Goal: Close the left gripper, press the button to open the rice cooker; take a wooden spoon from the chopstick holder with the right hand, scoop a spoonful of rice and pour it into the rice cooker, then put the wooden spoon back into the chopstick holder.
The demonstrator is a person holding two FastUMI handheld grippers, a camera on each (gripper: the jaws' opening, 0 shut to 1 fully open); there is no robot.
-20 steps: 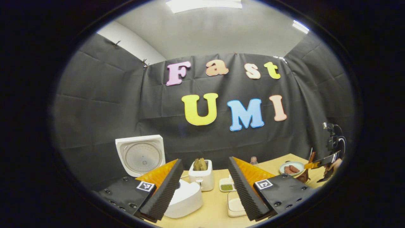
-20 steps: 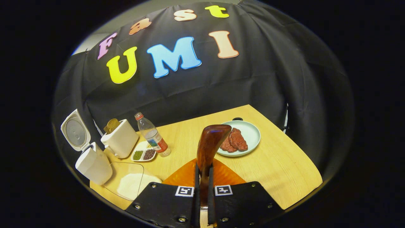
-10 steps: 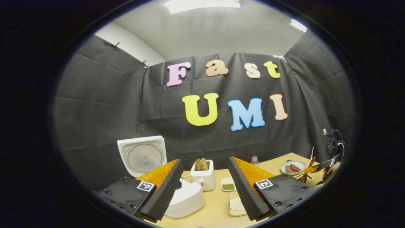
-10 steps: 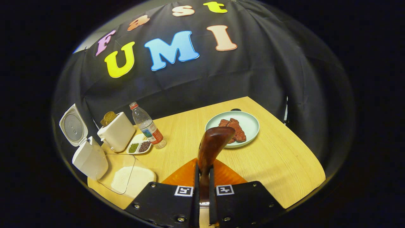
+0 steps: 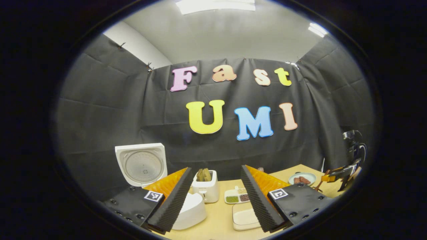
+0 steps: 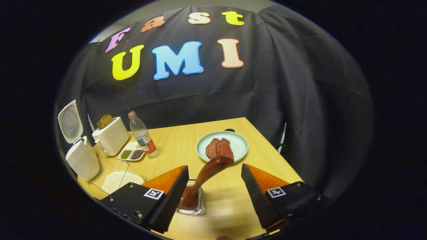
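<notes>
The dark red wooden spoon (image 6: 207,172) stands tilted in the clear chopstick holder (image 6: 191,209), between the fingers of my right gripper (image 6: 214,167), which is open and not touching it. The white rice cooker (image 6: 82,162) stands at the table's left end with its lid (image 6: 70,123) up. A clear container of rice (image 6: 117,178) lies beside it. My left gripper (image 5: 216,168) is open and empty, held above the cooker (image 5: 190,210) and the rice container (image 5: 245,218). The right gripper (image 5: 343,171) also shows at the far right of the left gripper view.
A white toaster with bread (image 6: 111,135), a water bottle (image 6: 142,136) and a small dish of beans (image 6: 132,154) stand along the back of the wooden table (image 6: 186,150). A pale plate with meat (image 6: 233,141) lies right behind the spoon.
My right gripper has opened and let go of the spoon, which now rests in the holder. The left gripper has drifted slightly, still open.
</notes>
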